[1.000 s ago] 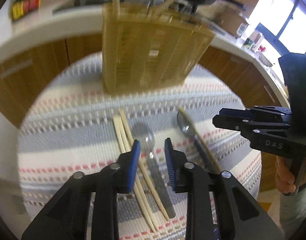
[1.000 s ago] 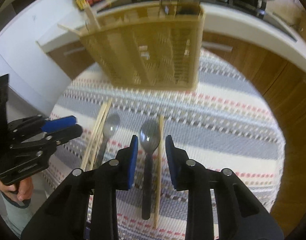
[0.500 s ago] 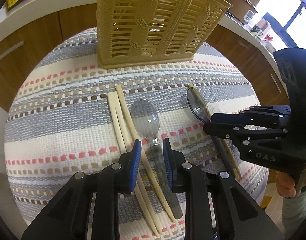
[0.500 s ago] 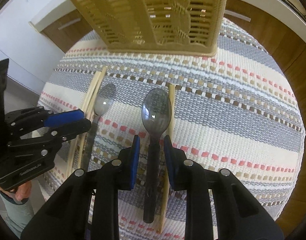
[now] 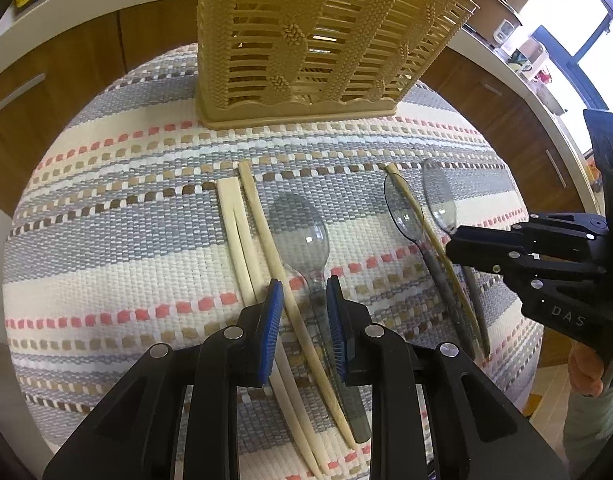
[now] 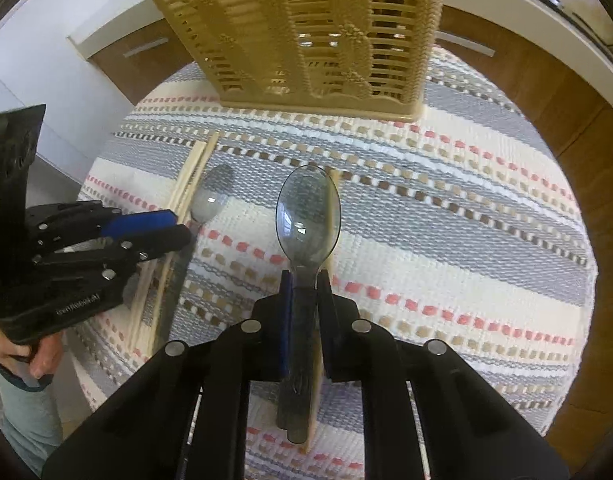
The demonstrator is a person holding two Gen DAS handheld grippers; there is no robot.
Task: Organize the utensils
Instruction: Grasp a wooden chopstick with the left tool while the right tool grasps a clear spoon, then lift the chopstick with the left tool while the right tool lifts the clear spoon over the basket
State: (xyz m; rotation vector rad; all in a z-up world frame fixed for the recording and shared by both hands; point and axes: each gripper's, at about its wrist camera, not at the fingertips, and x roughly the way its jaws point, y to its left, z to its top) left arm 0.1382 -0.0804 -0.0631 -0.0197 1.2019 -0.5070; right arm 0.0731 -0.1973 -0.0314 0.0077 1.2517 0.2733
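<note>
Your right tool (image 6: 304, 280) is clamped on the neck of the smoky clear plastic spoon (image 6: 308, 218), just below the bowl. Hard to tell whether the chopstick (image 6: 333, 216) lying against its right side is caught in the pinch too; check before you lift.

Your left tool (image 5: 304, 292) is open, fingers straddling the neck of the second clear spoon (image 5: 300, 226) plus one pale chopstick (image 5: 262, 232). The paired white chopsticks (image 5: 236, 232) sit just outside its left finger. Nothing is gripped there yet.

Step in hand, as I read it: pick-up of the spoons, one per tool, before dropping them into the tan slotted utensil basket (image 5: 306, 40) standing at the far side of the striped woven mat (image 5: 106, 240) on the bench.

Next move likely needs:
- left: shift right so only the spoon neck sits between the fingers, then close
- right: lift straight and watch that the chopstick doesn't ride up with it
- tip handles down into the basket

View differences:
- left wrist shows the right tool from the side, plus what looks like two spoon bowls there, one likely a reflection or shadow; can't tell
- right wrist shows the grip point itself, and the left tool (image 6: 174, 230) low over its spoon (image 6: 210, 200)
- basket contents unreadable in both
</note>
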